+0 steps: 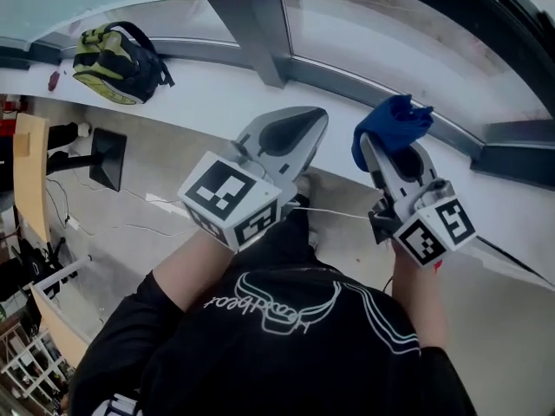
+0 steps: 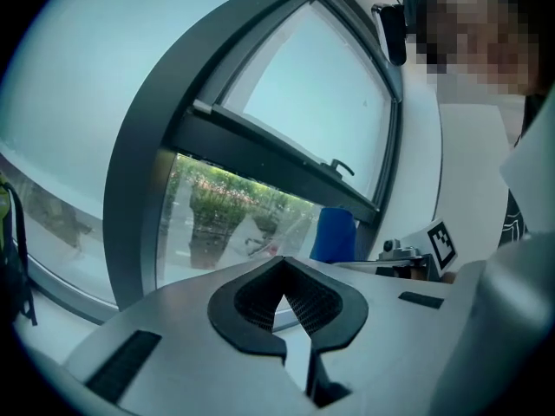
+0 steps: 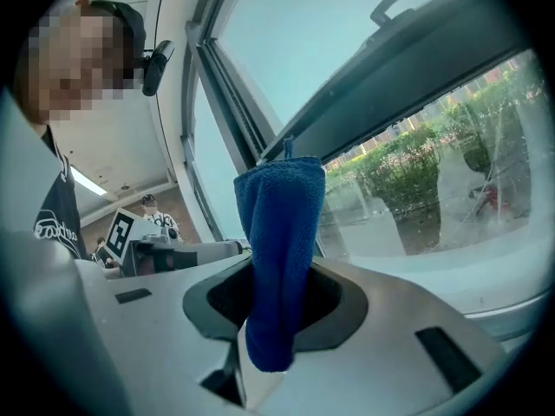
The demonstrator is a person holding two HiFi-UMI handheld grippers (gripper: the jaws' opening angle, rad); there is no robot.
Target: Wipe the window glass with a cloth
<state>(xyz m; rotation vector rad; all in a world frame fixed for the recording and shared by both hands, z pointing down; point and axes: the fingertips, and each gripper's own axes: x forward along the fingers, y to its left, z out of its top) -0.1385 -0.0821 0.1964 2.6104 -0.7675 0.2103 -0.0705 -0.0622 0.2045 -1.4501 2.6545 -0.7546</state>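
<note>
A blue cloth (image 1: 392,128) is pinched in my right gripper (image 1: 384,146) and sticks out past its tips; in the right gripper view the cloth (image 3: 277,258) hangs upright between the jaws. The window glass (image 1: 408,33) lies just beyond it, above the white sill (image 1: 217,81). The cloth sits close to the glass; contact cannot be made out. My left gripper (image 1: 295,133) hangs beside the right one, shut, with nothing between its jaws (image 2: 282,297). In the left gripper view the cloth (image 2: 334,234) shows to the right, in front of the pane (image 2: 234,219).
A dark window post (image 1: 251,24) divides the glass. A green and black backpack (image 1: 117,59) lies on the sill at the left. A dark monitor (image 1: 108,159), cables and a wooden desk (image 1: 30,176) stand on the floor below left. A window handle (image 2: 342,167) is on the frame.
</note>
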